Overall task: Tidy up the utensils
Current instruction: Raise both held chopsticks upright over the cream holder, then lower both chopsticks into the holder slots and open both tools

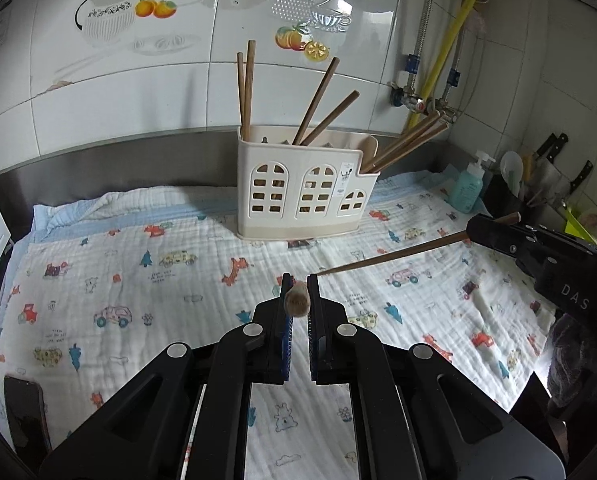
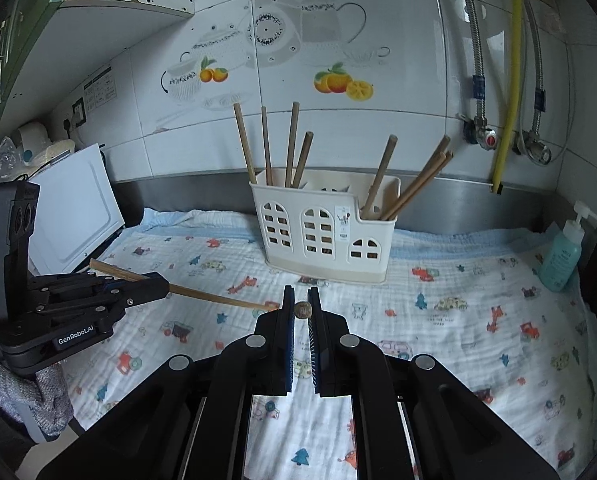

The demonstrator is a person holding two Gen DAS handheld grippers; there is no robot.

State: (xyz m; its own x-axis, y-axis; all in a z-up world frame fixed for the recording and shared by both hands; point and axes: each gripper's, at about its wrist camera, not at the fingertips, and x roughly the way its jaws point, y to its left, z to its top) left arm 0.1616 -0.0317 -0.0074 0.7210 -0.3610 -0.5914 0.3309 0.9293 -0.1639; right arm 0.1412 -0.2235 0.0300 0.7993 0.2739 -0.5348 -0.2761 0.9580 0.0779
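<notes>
White glazed wall tiles (image 2: 410,128) rise behind the counter, several printed with teapots, cups and oranges (image 2: 343,82). Daylight glares off the tiles at the upper right. A stainless steel upstand (image 1: 118,160) runs along the foot of the wall. A white quilted cloth (image 1: 178,248) printed with small cars, trees and animals covers the counter, edged in pale blue at the back. A yellow hose (image 2: 512,80) and braided metal hoses (image 2: 474,52) drop to valves (image 2: 486,136) on the right. A teal pump bottle (image 2: 562,252) stands near the right corner, knives (image 1: 554,152) beyond it. On the left sit a white appliance (image 2: 74,216), a wall socket (image 2: 78,110) and a green cabinet (image 2: 2,48).
</notes>
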